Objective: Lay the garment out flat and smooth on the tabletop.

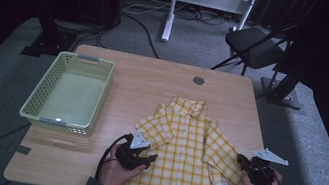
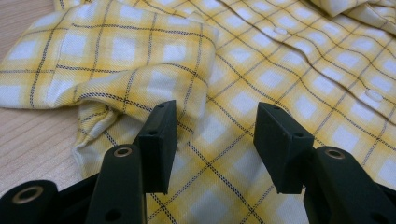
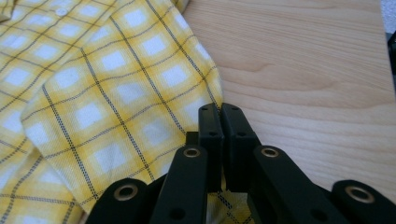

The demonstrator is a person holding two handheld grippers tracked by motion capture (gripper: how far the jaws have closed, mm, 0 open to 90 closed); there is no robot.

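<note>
Yellow plaid shirt (image 1: 183, 151) flat on the wooden table (image 1: 154, 80), a gripper at each side.

The left gripper (image 2: 212, 133) hovers with jaws parted over the cloth beside the folded left sleeve; the right gripper (image 3: 219, 116) is clamped on the right sleeve's edge.

High view: fixed cam above the person's side, facing fwd and down, far enough back to take in the whole table (image 1: 154, 78), the basket (image 1: 69, 94) and floor beyond. Left gripper view rides its gripper, very close and low, looking along the jaws across the yellow checked shirt (image 2: 243, 60). Right gripper view, equally close, looks onto the shirt's edge and bare wood. All three cams share the shirt; the high view also shows the left gripper (image 1: 149, 158) and right gripper (image 1: 242, 161).
</note>
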